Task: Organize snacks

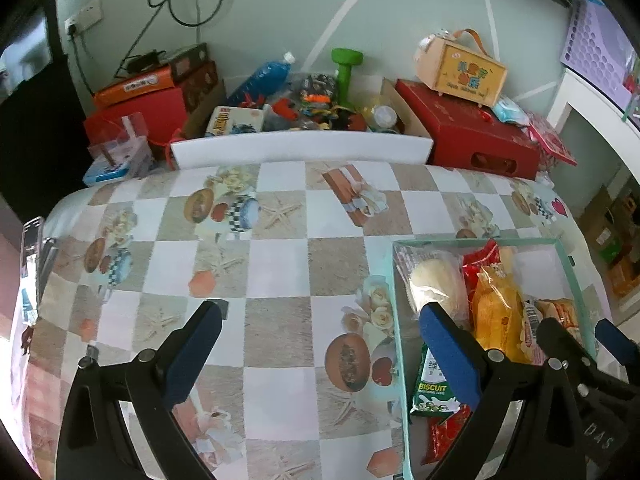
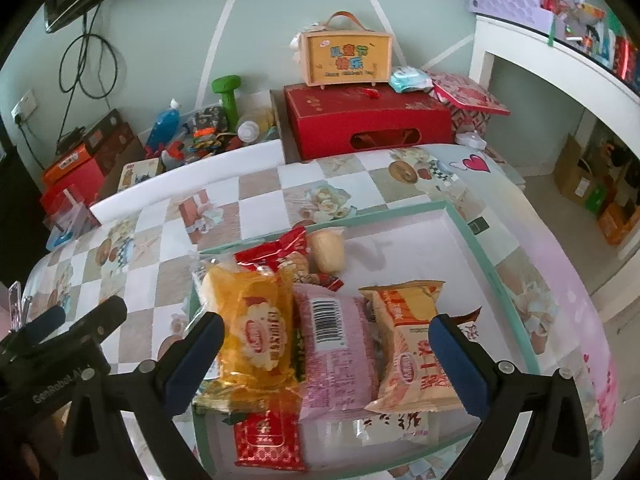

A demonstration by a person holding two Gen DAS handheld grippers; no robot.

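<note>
A teal-rimmed tray (image 2: 476, 240) on the checked tablecloth holds several snack packs: a yellow pack (image 2: 252, 336), a pink pack with a barcode (image 2: 336, 356), an orange pack (image 2: 412, 344), red packs (image 2: 266, 444) and a pale bun (image 2: 328, 252). My right gripper (image 2: 326, 348) is open and empty just above the packs. My left gripper (image 1: 320, 344) is open and empty over the cloth left of the tray (image 1: 396, 280). The left wrist view also shows a wrapped bun (image 1: 434, 280), a green biscuit pack (image 1: 432, 384) and the right gripper (image 1: 580, 344).
Behind the table stand a red box (image 2: 360, 120) with a yellow handled box (image 2: 346, 58) on it, a bin of clutter with a green dumbbell (image 1: 346, 68) and a blue bottle (image 1: 264, 76), and red boxes (image 1: 136, 116) at left. A white shelf (image 2: 560, 76) is at right.
</note>
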